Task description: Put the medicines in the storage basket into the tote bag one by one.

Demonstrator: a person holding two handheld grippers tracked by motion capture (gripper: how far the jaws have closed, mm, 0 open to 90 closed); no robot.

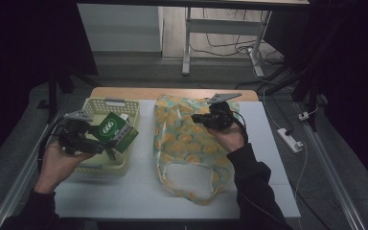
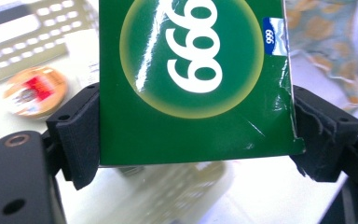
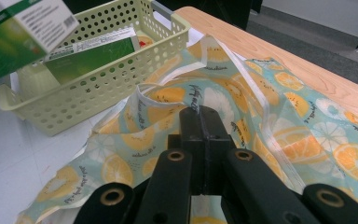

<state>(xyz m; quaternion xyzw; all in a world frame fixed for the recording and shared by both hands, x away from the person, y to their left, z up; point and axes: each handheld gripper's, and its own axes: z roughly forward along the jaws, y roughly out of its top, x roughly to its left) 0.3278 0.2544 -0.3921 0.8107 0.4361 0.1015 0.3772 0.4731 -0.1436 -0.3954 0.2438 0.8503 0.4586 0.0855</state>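
Carrying the green box (image 1: pixel 115 131) clamped in the left gripper (image 1: pixel 106 142), aim for the bag (image 1: pixel 187 143) mouth, which the right gripper (image 3: pixel 200 114) pinches shut-jawed.

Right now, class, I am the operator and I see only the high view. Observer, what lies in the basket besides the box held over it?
Observer: The box hangs above a flat green pack that lies in the basket.
Operator: Anything else in there?
Observer: Yes, a round orange and red thing, too blurred to name.
Operator: Does the right tool really hold the bag?
Observer: It seems so. The right tool is shut, and the rim of the bag looks pinched at its tip.
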